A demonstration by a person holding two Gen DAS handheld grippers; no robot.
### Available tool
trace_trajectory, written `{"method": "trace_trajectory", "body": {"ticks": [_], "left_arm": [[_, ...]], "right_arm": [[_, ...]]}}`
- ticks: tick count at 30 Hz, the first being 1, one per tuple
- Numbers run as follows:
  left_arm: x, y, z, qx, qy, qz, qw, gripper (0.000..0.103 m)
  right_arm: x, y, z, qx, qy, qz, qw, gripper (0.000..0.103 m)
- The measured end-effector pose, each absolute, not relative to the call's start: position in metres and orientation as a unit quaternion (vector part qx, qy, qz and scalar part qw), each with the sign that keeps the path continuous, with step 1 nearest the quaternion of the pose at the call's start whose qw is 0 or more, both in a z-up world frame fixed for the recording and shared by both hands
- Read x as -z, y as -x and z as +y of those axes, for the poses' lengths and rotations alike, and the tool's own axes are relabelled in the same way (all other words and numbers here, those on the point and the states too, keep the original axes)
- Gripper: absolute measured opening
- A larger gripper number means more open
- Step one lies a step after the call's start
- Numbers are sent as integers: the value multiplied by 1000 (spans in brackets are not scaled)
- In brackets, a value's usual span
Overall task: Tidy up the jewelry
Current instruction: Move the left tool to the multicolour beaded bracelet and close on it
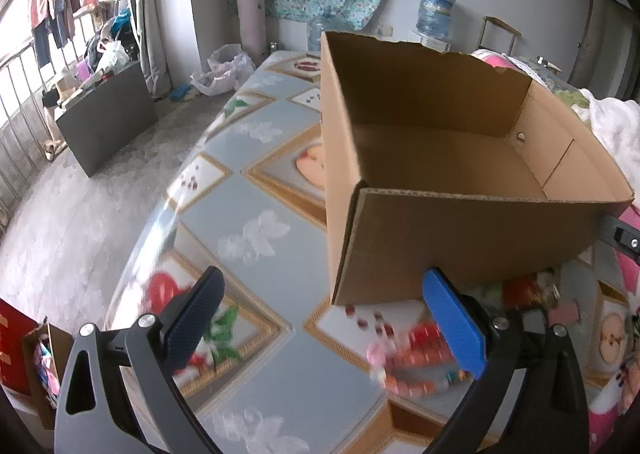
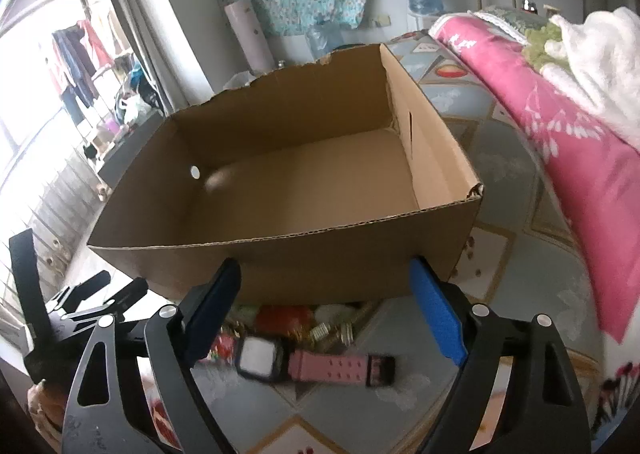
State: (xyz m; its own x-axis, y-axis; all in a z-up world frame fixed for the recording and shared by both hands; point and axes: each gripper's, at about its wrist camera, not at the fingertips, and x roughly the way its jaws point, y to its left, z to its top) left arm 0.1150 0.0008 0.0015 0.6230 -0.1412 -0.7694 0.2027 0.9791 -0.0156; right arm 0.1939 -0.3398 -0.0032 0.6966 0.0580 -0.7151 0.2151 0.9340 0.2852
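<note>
The box (image 2: 304, 169) sits open-topped on the table (image 2: 500, 213) with nothing visible inside, placed just behind the jewelry, probably so pieces can be lifted a short way and dropped in. The watch (image 2: 308, 364) lies flat on the table just in front of the box's near wall, its long axis running left to right in the right wrist view, face at the left end, pink strap stretching right. The right gripper (image 2: 336, 314) hangs above it, jaws spread wide and holding nothing, lined up across the strap. The left gripper (image 1: 324, 318) is likewise spread and empty, near a blurred bead string (image 1: 412, 378), possibly a bracelet.
</note>
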Motion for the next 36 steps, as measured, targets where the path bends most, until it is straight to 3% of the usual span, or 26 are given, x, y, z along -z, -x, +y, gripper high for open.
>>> {"method": "trace_trajectory", "body": {"ticks": [7, 13, 21, 23, 28, 31, 36], "left_arm": [[-2, -144, 11, 107, 8, 405, 908, 98], [-17, -105, 28, 161, 34, 365, 916, 98], [-2, -53, 26, 231, 26, 402, 886, 97], [7, -47, 18, 236, 16, 409, 881, 91], [20, -48, 8, 232, -6, 425, 875, 54], [24, -56, 10, 231, -5, 432, 872, 38], [30, -64, 12, 238, -7, 448, 862, 30]], "right_arm": [[1, -214, -344, 52, -168, 369, 913, 76], [-1, -188, -324, -6, -159, 376, 913, 73], [24, -181, -280, -131, -162, 453, 867, 48], [29, -187, -272, -151, -161, 471, 854, 40], [35, -198, -261, -163, -141, 492, 844, 33], [39, -207, -256, -166, -134, 504, 837, 28], [45, -222, -246, -174, -108, 522, 828, 24]]}}
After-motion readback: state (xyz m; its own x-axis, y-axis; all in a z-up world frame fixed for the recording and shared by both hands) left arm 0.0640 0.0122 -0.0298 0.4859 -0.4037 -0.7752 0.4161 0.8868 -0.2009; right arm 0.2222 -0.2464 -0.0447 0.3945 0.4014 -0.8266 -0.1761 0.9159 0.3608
